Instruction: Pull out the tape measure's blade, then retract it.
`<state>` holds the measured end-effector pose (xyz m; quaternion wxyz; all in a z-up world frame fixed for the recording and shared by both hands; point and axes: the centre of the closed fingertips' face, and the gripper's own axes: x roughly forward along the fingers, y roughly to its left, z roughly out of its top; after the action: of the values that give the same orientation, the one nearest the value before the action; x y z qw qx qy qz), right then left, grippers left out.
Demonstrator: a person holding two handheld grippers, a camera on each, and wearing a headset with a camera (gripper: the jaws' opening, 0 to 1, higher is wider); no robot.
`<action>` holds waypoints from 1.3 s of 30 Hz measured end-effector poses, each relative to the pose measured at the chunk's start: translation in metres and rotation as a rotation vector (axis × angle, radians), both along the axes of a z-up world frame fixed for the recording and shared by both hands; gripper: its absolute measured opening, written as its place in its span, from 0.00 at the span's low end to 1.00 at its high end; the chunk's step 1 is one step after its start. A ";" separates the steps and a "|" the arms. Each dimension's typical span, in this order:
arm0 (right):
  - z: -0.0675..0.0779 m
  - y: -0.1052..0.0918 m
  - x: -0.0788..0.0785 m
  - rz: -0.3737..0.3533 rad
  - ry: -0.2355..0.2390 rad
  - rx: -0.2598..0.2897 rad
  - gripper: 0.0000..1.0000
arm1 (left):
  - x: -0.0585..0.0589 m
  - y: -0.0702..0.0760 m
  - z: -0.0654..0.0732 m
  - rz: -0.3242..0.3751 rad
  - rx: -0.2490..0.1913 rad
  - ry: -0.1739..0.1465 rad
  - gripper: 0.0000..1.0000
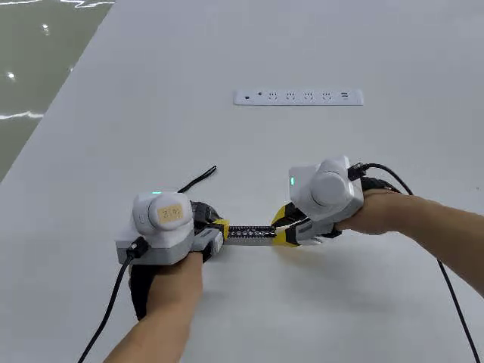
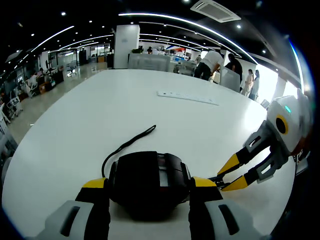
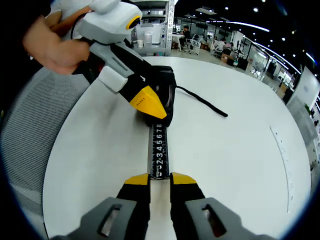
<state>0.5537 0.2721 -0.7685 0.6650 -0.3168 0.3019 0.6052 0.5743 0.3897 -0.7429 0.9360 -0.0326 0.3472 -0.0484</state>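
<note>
On the wide white table [image 1: 249, 310], your left gripper [image 1: 214, 234] clamps the black tape measure [image 2: 147, 177] by its sides, so hold it flat and steady. Your right gripper [image 3: 160, 179] pinches the tip of the blade [image 3: 158, 145], which is a short length out; pull straight along its line, level, with no twist. Your left hand [image 1: 175, 278] reaches in from below and your right hand [image 1: 372, 212] from the right, both low over the table.

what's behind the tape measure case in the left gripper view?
Its black strap curling across the white table, a power strip further back. The strap's attachment is hidden by the case.
</note>
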 end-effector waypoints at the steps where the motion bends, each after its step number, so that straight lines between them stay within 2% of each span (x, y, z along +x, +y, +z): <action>1: 0.000 0.004 0.000 0.000 0.001 0.003 0.13 | 0.000 0.000 0.000 0.000 -0.001 0.000 0.61; 21: -0.002 0.044 0.002 0.010 -0.010 0.021 0.13 | 0.000 0.001 -0.001 0.000 -0.003 0.000 0.61; 39: -0.002 0.066 0.004 0.008 -0.016 0.040 0.13 | -0.001 0.001 -0.001 0.007 -0.012 0.000 0.61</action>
<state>0.5575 0.3378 -0.7704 0.6713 -0.3091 0.2832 0.6112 0.5737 0.3905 -0.7442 0.9360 -0.0392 0.3466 -0.0473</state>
